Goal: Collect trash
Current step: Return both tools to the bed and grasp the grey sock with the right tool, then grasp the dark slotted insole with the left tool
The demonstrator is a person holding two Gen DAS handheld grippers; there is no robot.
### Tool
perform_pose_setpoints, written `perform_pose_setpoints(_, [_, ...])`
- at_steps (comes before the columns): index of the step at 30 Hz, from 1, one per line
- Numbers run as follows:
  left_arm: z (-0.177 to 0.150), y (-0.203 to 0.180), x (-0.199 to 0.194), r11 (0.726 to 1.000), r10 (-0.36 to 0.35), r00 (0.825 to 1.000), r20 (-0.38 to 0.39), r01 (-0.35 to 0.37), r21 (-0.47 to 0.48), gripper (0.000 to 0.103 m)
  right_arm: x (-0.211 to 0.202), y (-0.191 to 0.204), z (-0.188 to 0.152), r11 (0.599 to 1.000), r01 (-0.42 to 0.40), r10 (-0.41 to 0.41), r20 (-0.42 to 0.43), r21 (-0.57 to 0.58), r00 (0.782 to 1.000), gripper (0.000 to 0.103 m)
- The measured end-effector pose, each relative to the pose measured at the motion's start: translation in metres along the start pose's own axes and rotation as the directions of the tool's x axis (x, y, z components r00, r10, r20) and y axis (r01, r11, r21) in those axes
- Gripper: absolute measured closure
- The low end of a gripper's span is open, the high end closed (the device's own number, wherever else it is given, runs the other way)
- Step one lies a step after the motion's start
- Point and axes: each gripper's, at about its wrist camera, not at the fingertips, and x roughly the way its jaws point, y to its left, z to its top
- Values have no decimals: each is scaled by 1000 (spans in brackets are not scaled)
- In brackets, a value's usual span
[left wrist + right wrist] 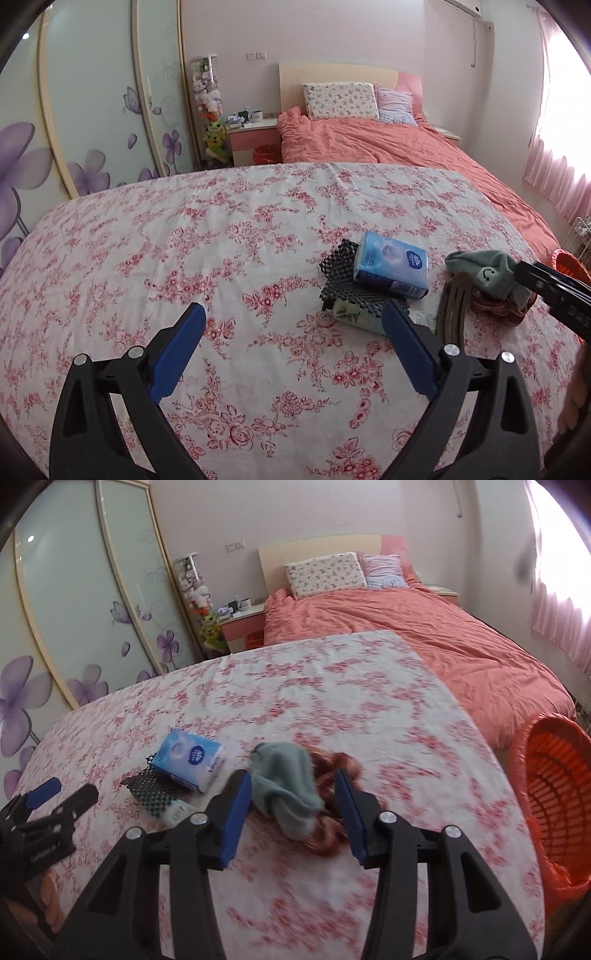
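A pile lies on the floral cloth (221, 236): a blue tissue pack (391, 267) on black foam mesh (343, 284), a pale packet (354, 314) under it, a brown comb-like piece (452, 310), and a grey-green sock (487, 271) over a reddish-brown bundle (498, 308). My left gripper (295, 328) is open and empty, just left of the pile. My right gripper (293, 799) is open, its fingers either side of the sock (288, 786) and the bundle (328, 834). The tissue pack (188, 758) and mesh (151, 790) show to its left.
An orange mesh bin (554, 775) with a liner stands off the right edge of the cloth. A bed with a coral duvet (369, 140) lies behind, a nightstand (251, 136) beside it, and a wardrobe with purple flowers (92, 110) on the left.
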Motion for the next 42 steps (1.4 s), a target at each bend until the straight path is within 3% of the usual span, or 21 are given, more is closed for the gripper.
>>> perform_pose_setpoints(2, [-3, 1, 2, 1000, -8, 1000, -8, 8, 3, 8, 11, 5, 2, 1000, 10, -10, -21, -9, 1000, 67])
perform_pose_setpoints(6, [-6, 0, 4, 1000, -30, 999, -18, 30, 4, 11, 23, 10, 0, 999, 21, -22, -56, -32, 998, 94])
perform_pose_setpoints(11, [-5, -15, 1, 996, -83, 996, -15, 83, 14, 14, 4, 1, 0, 1000, 11, -11, 11, -13, 1000, 95])
perform_pose_setpoints(17, [-3, -60, -5, 984, -163, 987, -6, 163, 68, 15, -30, -30, 7, 998, 25, -33, 113, 65, 993, 95])
perform_pose_setpoints(19, [-4, -79, -2, 976, -187, 982, -18, 188, 105, 19, -38, -41, 7, 996, 27, -38, 125, 84, 991, 95])
perform_pose_setpoints(24, [-8, -113, 14, 962, -224, 971, -85, 235, 142, 34, -45, -62, 3, 992, 41, -55, 116, 119, 992, 95])
perform_pose_setpoints(31, [-9, -137, 41, 964, -172, 976, -133, 195, 180, 38, -40, -77, -8, 988, 45, -58, 88, 145, 994, 95])
perform_pose_setpoints(36, [-11, -141, 48, 955, -198, 966, -166, 228, 189, 56, -37, -83, -10, 986, 43, -56, 82, 158, 995, 95])
perform_pose_setpoints(42, [-14, -142, 48, 955, -210, 966, -154, 236, 178, 55, -31, -89, -14, 983, 46, -58, 69, 176, 996, 95])
